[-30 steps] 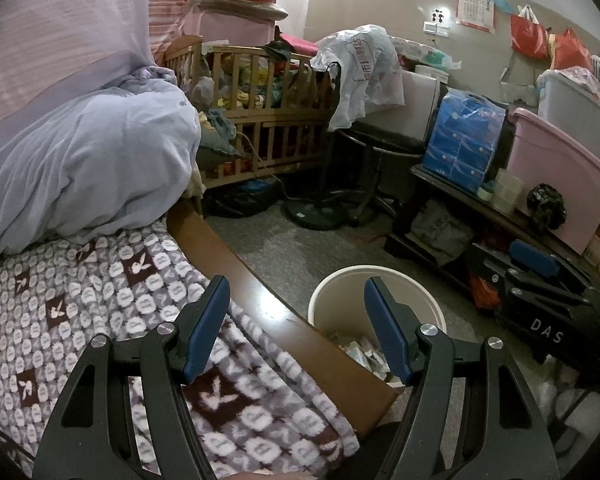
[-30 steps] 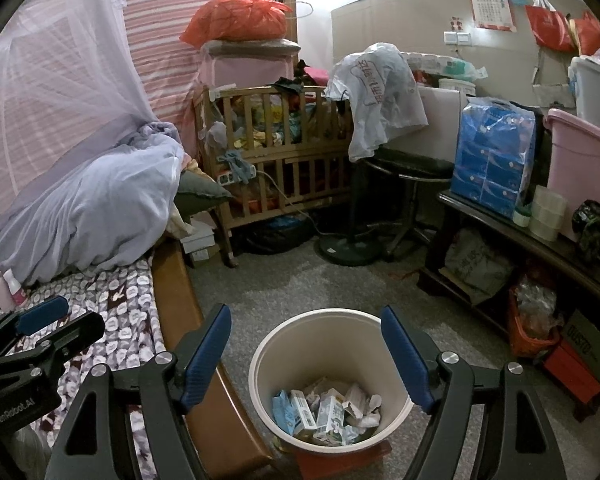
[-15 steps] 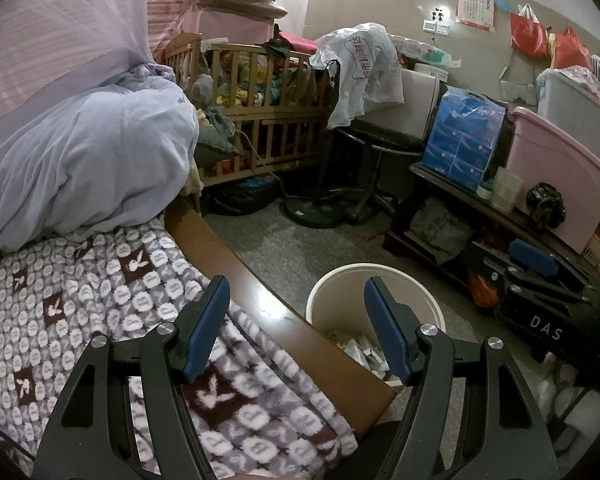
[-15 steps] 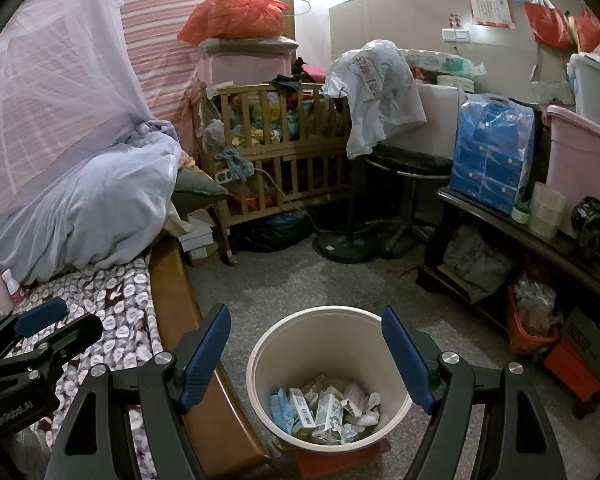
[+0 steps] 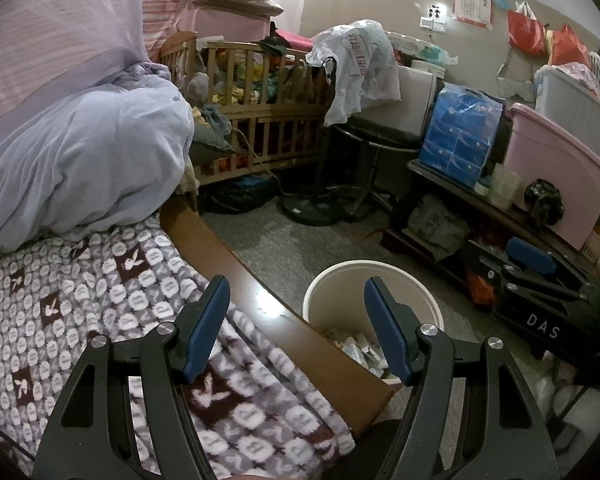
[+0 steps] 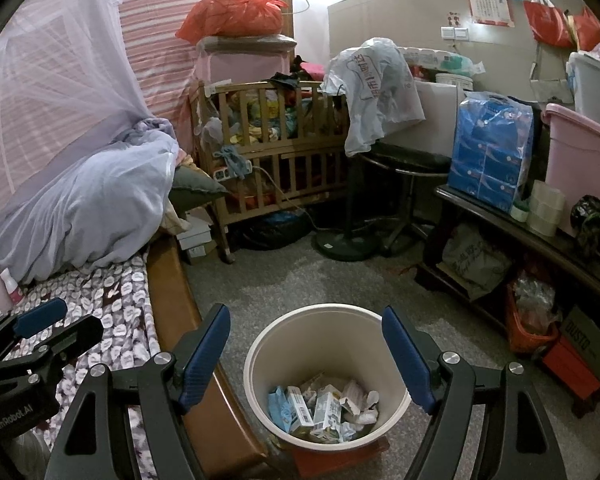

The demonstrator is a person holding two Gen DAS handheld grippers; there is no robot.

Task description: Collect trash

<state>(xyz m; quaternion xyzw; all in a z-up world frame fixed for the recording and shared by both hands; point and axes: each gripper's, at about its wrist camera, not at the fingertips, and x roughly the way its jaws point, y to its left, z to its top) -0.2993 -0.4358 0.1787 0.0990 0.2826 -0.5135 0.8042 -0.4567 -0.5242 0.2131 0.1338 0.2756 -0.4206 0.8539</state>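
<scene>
Cream plastic marks the centre of the scene: the waste bin [image 6: 324, 376] stands on the grey floor just ahead of and below the right tool [image 6: 306, 356], whose blue pads are spread wide with nothing between them. Inside the bin lies the collected trash [image 6: 324, 404], a heap of flattened cartons and crumpled paper, none of it spilling over the rim.

To the left of that tool, the left tool [image 5: 296, 320] hovers over the patterned blanket [image 5: 60, 288] and the wooden bed rail [image 5: 260, 312], its jaws likewise spread and holding nothing; the bin sits just past its right pad.

Over the last second little has altered. Both tools have kept the same wide opening, and the left one has drifted only slightly along the bed, so the blanket fills a little more of its view. The right one has stayed poised above the bin, whose contents look unchanged.

That stillness suggests a drop is finished and the next pickup has not begun. No loose litter shows on the blanket or on the floor near either tool, so the collecting may be close to done, though the cluttered shelf and corners could hide more.
</scene>
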